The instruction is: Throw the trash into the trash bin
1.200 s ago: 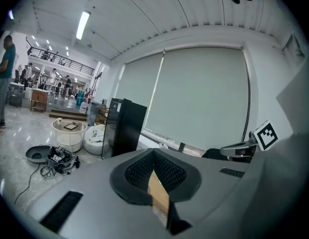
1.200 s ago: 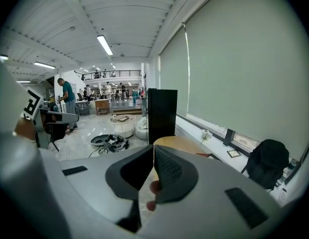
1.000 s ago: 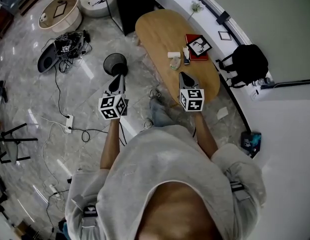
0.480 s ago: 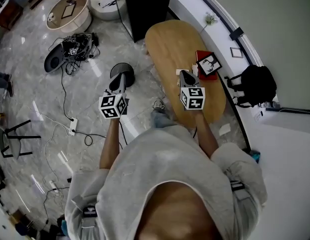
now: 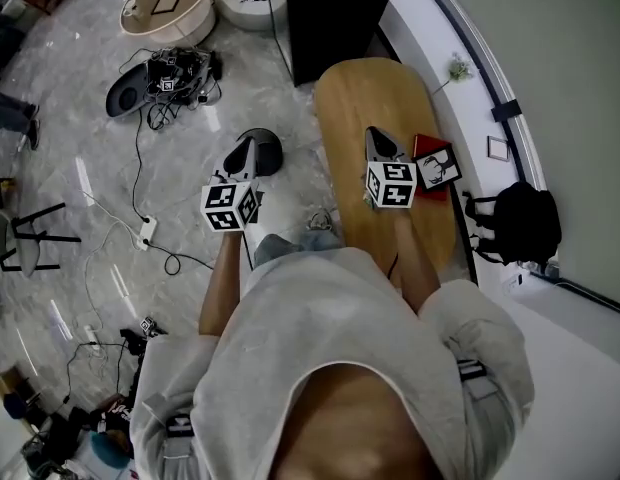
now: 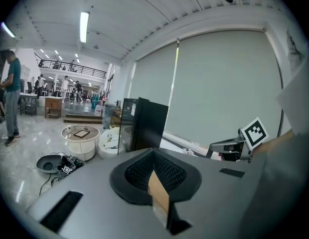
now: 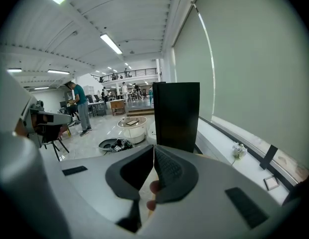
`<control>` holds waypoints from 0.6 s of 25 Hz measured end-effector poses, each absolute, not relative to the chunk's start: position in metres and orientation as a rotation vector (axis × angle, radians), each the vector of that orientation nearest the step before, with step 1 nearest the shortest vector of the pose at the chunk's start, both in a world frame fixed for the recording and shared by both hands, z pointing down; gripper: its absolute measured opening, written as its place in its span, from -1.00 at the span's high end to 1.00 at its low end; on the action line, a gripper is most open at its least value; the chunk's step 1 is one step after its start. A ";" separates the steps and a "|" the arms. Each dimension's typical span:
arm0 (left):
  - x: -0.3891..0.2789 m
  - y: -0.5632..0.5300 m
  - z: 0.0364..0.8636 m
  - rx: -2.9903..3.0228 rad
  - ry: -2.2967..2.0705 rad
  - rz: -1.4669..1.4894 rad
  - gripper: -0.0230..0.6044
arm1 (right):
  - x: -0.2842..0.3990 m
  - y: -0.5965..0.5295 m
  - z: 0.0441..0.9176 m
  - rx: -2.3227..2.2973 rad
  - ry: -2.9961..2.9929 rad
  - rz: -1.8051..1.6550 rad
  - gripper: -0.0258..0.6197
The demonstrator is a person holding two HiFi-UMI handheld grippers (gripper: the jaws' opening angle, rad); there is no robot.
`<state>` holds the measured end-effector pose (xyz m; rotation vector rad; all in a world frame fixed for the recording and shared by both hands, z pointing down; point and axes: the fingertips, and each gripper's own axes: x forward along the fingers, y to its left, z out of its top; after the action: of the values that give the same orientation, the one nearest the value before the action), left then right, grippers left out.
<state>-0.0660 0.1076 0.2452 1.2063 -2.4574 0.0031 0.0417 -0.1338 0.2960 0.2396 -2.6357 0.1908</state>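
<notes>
The shiny grey floor [image 5: 80,88] fills most of the head view, and a person in a grey top [image 5: 320,348] stands on it. A long wooden table [image 5: 365,93] sits at about 1 o'clock from the person. Its long side runs from 12 o'clock down to 6 o'clock.

The black trash bin [image 5: 272,148] stands on the floor just beside the table, on the table's 9 o'clock side. It is round and open at the top.

The left gripper [image 5: 246,148] hangs right over the bin's rim. Its jaws are closed to a point. A flat tan bit [image 6: 158,195] shows low in the gap behind the tips. It cannot be told if this is trash or a part of the gripper.

The right gripper [image 5: 376,136] hangs over the table, and its jaws are pressed together with nothing between the tips. A red book with a picture [image 5: 437,165] lies on the table just beside it, at 3 o'clock.

No loose trash shows on the bare parts of the table. If some lies there, it is probably hidden under the right gripper.

From the right gripper, the bin lies at 9 o'clock, across the table edge. The left hand is much nearer to the bin, and the right hand is nearer to the table top. So it looks like the right hand should pick up and then swing toward 9 o'clock to drop.
</notes>
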 end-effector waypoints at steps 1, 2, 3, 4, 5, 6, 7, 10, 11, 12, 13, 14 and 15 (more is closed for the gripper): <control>-0.066 0.107 0.247 1.198 -2.454 0.005 0.87 | 0.036 -0.134 0.299 0.228 -2.630 0.193 0.83; -0.067 0.109 0.250 1.191 -2.448 0.010 0.87 | 0.032 -0.132 0.301 0.218 -2.623 0.197 0.83; -0.068 0.111 0.253 1.184 -2.439 0.018 0.87 | 0.028 -0.129 0.304 0.209 -2.616 0.202 0.83; -0.070 0.114 0.256 1.179 -2.429 0.027 0.87 | 0.024 -0.126 0.306 0.203 -2.611 0.208 0.83; -0.073 0.116 0.259 1.176 -2.419 0.035 0.87 | 0.020 -0.123 0.308 0.199 -2.605 0.213 0.83; -0.077 0.117 0.263 1.175 -2.407 0.043 0.87 | 0.017 -0.121 0.311 0.197 -2.598 0.217 0.83; -0.079 0.119 0.267 1.178 -2.395 0.051 0.87 | 0.016 -0.118 0.315 0.198 -2.589 0.221 0.83; -0.088 0.122 0.279 1.200 -2.358 0.076 0.87 | 0.017 -0.113 0.328 0.217 -2.556 0.233 0.83; -0.092 0.123 0.283 1.212 -2.344 0.086 0.87 | 0.018 -0.111 0.333 0.228 -2.544 0.240 0.83; -0.097 0.123 0.288 1.225 -2.331 0.096 0.87 | 0.019 -0.109 0.339 0.241 -2.533 0.248 0.83; -0.102 0.122 0.293 1.239 -2.317 0.103 0.87 | 0.019 -0.106 0.345 0.254 -2.521 0.256 0.83; -0.107 0.122 0.298 1.252 -2.301 0.106 0.87 | 0.020 -0.102 0.351 0.267 -2.507 0.262 0.83; -0.111 0.122 0.305 1.264 -2.282 0.107 0.87 | 0.022 -0.098 0.357 0.281 -2.491 0.270 0.83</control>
<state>-0.1106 0.1217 0.3049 1.2637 -2.2819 0.1068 0.0218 -0.0977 0.3570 0.2815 -2.4906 0.2702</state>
